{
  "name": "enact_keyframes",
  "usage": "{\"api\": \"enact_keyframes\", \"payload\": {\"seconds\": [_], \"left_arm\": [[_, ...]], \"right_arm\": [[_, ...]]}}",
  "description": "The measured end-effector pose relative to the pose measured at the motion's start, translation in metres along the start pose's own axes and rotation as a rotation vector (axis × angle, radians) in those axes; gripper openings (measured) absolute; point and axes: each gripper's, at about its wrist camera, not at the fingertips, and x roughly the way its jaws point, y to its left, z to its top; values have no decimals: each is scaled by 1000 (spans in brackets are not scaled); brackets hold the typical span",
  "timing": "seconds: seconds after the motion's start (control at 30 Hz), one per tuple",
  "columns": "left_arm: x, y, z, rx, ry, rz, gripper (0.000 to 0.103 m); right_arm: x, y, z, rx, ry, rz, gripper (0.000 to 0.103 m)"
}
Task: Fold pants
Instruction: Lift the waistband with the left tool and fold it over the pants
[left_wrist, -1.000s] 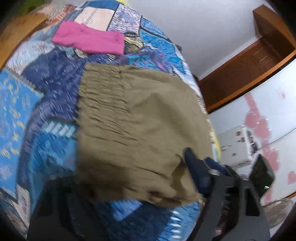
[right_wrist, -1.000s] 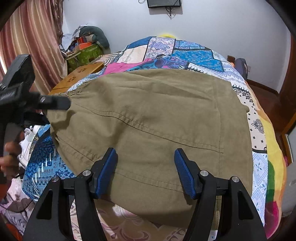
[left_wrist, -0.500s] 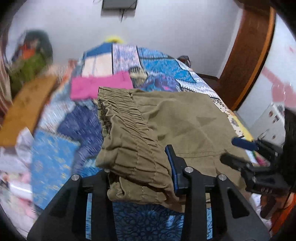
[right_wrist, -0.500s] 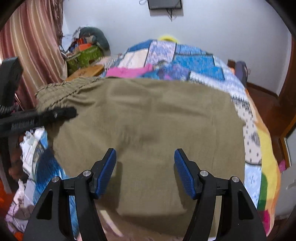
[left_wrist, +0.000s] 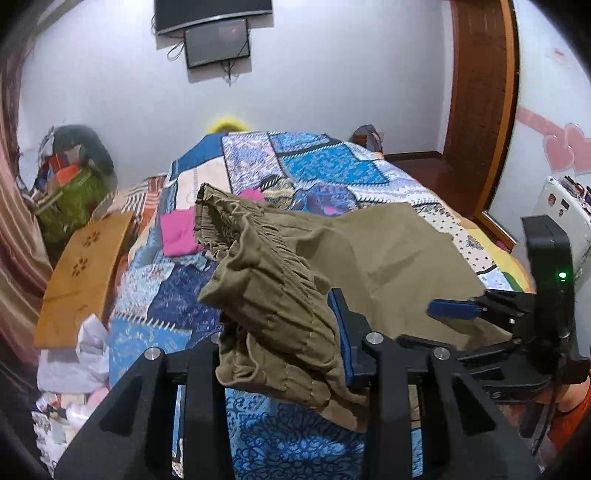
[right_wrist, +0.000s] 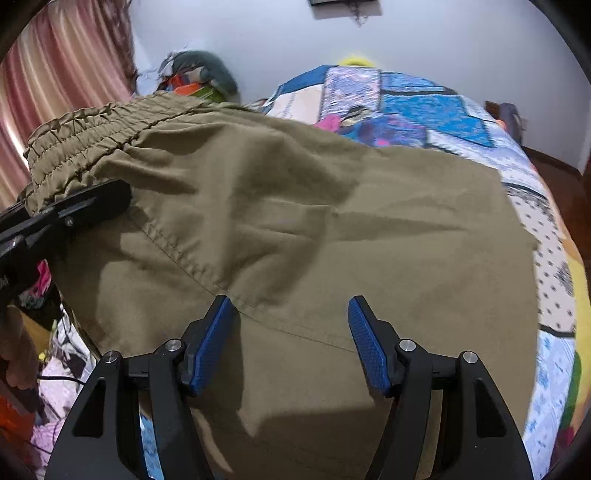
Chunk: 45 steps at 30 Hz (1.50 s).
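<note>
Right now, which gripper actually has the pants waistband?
The left gripper: the elastic waistband of the olive pants is bunched between its fingers. The right gripper stands open over flat fabric.

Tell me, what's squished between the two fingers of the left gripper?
The gathered waistband end of the olive pants sits bunched between the left gripper's fingers, which are shut on it. The left wrist view shows this best.

Left wrist view: low over the near bed (left_wrist: 325, 166) edge, facing the far wall, pants (left_wrist: 280, 295) close. Right wrist view: from the right, closer above pants (right_wrist: 332, 240), same heading. Shared: pants, bed (right_wrist: 424, 107), wall; each gripper visible in the other's view.
</note>
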Motion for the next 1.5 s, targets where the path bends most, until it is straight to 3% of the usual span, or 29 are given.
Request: {"api": "enact_keyframes", "payload": {"seconds": [0.3, 0.47, 0.57, 0.77, 1.07, 1.2, 1.5], "left_arm": [[-10, -52, 25, 126, -55, -3, 34], [-8, -79, 38, 153, -62, -46, 34], [-5, -96, 44, 175, -55, -79, 34], [14, -140, 45, 241, -13, -130, 34], [68, -199, 14, 316, 178, -220, 34], [75, -207, 0, 318, 218, -236, 36], [48, -210, 3, 351, 208, -304, 57]], "right_arm": [[-70, -74, -40, 125, -70, -175, 61], [-82, -107, -67, 174, -25, -255, 62], [-75, -114, -84, 213, -4, -239, 61], [-75, -122, -97, 321, -62, -185, 61], [-76, -123, -98, 304, -68, -186, 61], [-78, -124, -102, 313, -74, -182, 62], [-76, -125, -101, 307, -69, -193, 61]]}}
